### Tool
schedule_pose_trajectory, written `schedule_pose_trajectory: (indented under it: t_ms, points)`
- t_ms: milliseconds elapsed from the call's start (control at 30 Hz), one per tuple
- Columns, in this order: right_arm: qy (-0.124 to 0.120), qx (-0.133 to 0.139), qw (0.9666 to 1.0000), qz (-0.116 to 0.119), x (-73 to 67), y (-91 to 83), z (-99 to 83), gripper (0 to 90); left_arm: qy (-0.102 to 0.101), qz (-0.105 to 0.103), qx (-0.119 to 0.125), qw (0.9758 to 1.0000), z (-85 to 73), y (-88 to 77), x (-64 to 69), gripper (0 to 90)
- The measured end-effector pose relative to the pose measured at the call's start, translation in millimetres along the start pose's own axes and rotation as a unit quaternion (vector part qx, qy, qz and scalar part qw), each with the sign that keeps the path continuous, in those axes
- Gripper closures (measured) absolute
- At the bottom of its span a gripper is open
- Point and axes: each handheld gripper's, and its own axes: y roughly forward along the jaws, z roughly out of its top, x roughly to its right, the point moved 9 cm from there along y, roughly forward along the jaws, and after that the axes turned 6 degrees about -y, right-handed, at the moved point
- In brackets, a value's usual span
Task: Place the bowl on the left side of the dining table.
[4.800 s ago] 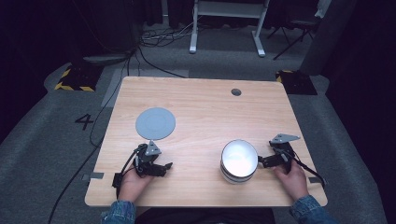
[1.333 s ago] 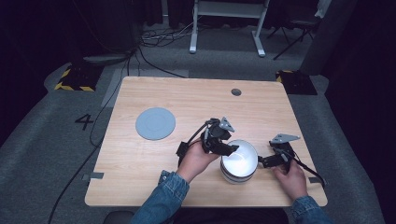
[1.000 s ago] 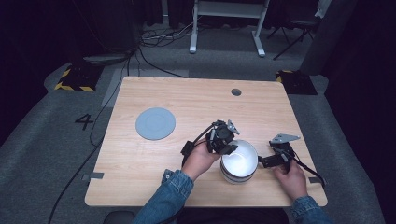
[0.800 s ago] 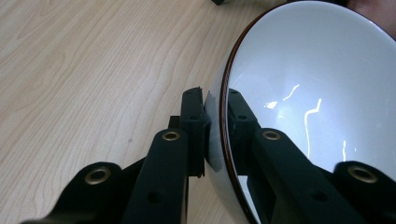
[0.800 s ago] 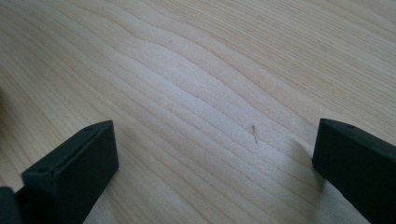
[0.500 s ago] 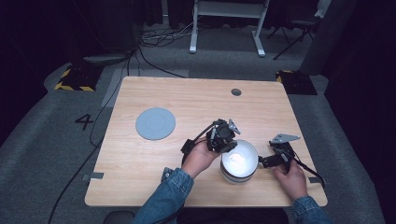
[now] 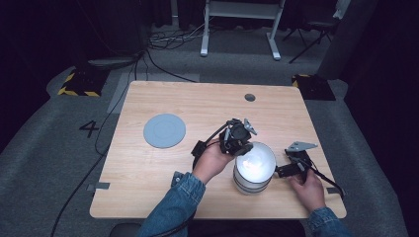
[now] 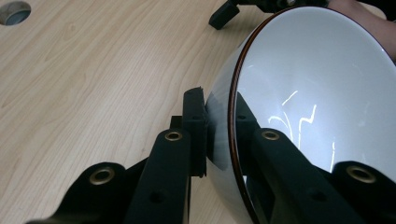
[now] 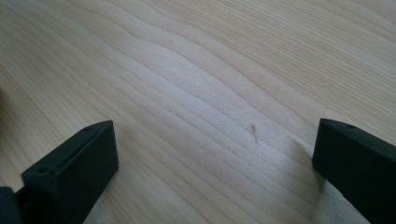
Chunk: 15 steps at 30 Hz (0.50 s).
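White glossy bowl (image 7: 255, 162), brown line along its rim, sits on top of a stack of like bowls (image 7: 252, 183) near the front right of the pale wood table (image 7: 197, 106). Top bowl looks tipped, its mouth turned a little up and away from the left side.

Left gripper (image 7: 242, 148) pinches the bowl's rim on the side nearest the table's middle. In the left gripper view one black jaw lies against the outer wall (image 8: 219, 135), the other inside the bowl, rim (image 8: 232, 116) running between them; jaws closed down to the thickness of the wall. A rim pinch makes sense here: nested bowls offer no other edge to catch, and lifting by one side breaks the top one free of the one beneath.

Right gripper (image 7: 284, 170) rests low on the table just right of the stack, close to it; contact with the lower bowls cannot be told from the high view. Its own view has both jaws (image 9: 70, 168) spread wide over bare wood, nothing between them. Likely parked there to steady the stack if it drags along.

Grey round flat disc (image 7: 164, 130) lies well apart on the left half of the table, bare on top. Judged as the probable place for the bowl.

Step in hand, as judged: separating the top bowl. Risk: thin glazed wall slipping from a one-sided grip.
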Motion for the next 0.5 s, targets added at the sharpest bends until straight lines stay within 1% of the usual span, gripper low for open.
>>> schedule_pose_trajectory:
  t_ms: [67, 133, 200, 233, 267, 300, 333, 367, 400, 467, 500]
  points:
    - [0.000, 0.000, 1.0000, 0.000, 0.1, 0.1, 0.0, 0.5, 0.003, 0.001, 0.002, 1.0000, 3.0, -3.1, 0.3, 81.8]
    - [-0.001, 0.000, 1.0000, 0.000, 0.1, 0.0, 0.0, 0.5, 0.000, 0.006, 0.004, 1.0000, 5.9, -6.1, -0.4, 81.8]
    - [0.000, 0.000, 1.0000, 0.000, 0.1, 0.0, 0.0, 0.5, -0.007, 0.006, 0.010, 0.9999, 8.7, -7.4, -0.5, 81.8]
    - [0.001, 0.000, 1.0000, 0.000, -0.2, -0.1, 0.0, 0.5, -0.006, 0.010, 0.006, 0.9999, 9.1, -9.3, -2.0, 81.8]
    - [0.002, -0.001, 1.0000, 0.000, -0.4, -0.1, 0.0, 0.5, -0.012, 0.012, 0.003, 0.9998, 9.4, -10.7, -2.6, 81.7]
    - [0.002, -0.001, 1.0000, 0.000, -0.3, -0.1, 0.0, 0.5, -0.020, 0.015, 0.007, 0.9997, 10.5, -10.9, -2.8, 81.7]
    - [0.003, -0.001, 1.0000, 0.000, -0.4, -0.1, 0.1, 0.5, -0.010, 0.014, 0.018, 0.9997, 14.1, -10.4, -5.2, 81.7]
    - [0.002, -0.001, 1.0000, 0.000, -0.4, -0.1, 0.0, 0.5, -0.013, 0.013, 0.016, 0.9997, 14.3, -11.4, -5.3, 81.7]
    - [0.002, -0.001, 1.0000, 0.000, -0.3, -0.1, 0.0, 0.5, -0.012, 0.012, 0.018, 0.9997, 15.4, -11.6, -6.0, 81.7]
    - [0.002, -0.001, 1.0000, 0.000, -0.3, -0.1, 0.0, 0.5, -0.021, 0.011, 0.006, 0.9997, 13.8, -13.9, -4.4, 81.7]
    - [0.002, -0.001, 1.0000, 0.000, -0.3, -0.1, 0.0, 0.5, -0.011, 0.013, 0.014, 0.9998, 16.7, -14.0, -5.6, 81.7]
